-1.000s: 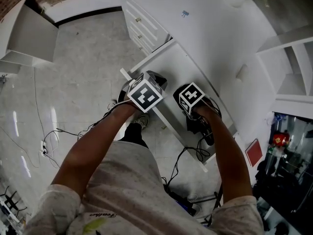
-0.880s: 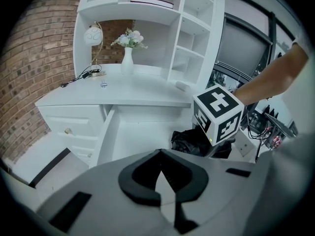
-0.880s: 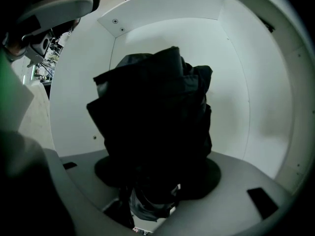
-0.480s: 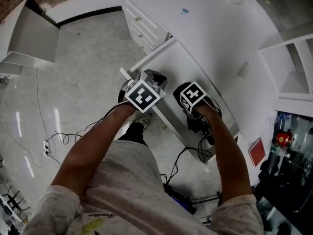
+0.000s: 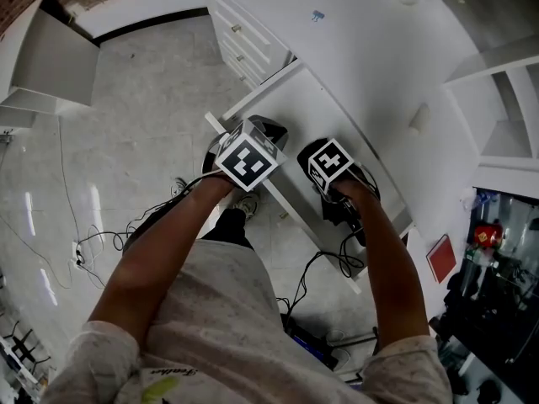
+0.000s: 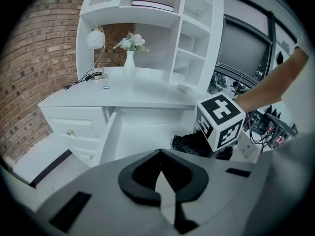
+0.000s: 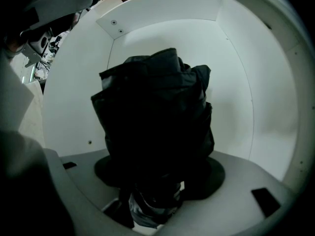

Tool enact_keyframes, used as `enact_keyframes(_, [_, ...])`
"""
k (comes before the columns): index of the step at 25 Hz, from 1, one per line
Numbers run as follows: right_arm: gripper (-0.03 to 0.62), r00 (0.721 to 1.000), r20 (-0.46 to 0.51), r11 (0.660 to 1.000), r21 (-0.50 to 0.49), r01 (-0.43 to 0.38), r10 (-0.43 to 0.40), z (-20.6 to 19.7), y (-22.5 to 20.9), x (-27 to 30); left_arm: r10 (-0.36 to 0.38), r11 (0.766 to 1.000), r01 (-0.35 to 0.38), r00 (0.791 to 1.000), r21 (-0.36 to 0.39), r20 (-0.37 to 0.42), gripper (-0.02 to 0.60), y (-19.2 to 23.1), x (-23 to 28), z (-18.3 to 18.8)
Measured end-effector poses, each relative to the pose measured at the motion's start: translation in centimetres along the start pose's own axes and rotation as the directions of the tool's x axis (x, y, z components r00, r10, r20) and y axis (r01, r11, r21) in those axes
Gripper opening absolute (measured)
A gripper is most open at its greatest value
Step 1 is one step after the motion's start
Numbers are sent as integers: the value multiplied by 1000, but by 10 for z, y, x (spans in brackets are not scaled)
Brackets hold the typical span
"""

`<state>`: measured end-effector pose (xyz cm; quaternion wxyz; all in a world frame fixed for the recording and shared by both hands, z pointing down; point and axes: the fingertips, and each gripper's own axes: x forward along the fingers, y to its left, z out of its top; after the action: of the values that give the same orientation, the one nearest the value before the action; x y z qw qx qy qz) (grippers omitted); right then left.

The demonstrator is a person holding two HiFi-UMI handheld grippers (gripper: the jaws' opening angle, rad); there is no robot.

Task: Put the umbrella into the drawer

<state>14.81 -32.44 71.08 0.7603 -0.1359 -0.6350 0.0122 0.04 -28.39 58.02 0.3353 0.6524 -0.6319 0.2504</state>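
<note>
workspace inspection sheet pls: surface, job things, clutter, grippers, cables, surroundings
surface: white desk, its drawer pulled open
job's things: black umbrella held down inside the drawer
clutter: vase and lamp on the desk
grippers: left gripper shut, empty; right gripper shut on the umbrella
cables: loose on the floor, cables left of the person
surroundings: brick wall, shelves

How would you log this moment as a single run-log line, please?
task: umbrella into drawer | right gripper: shut on umbrella, inside open drawer | left gripper: shut, empty | release: not yet
</note>
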Motion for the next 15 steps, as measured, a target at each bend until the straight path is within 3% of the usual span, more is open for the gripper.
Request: enact_keyframes(15, [279,997,45,998,27,55,-56,2,-3,2,16,1000,-16,1000,-5,-1,-3,2,1,-1])
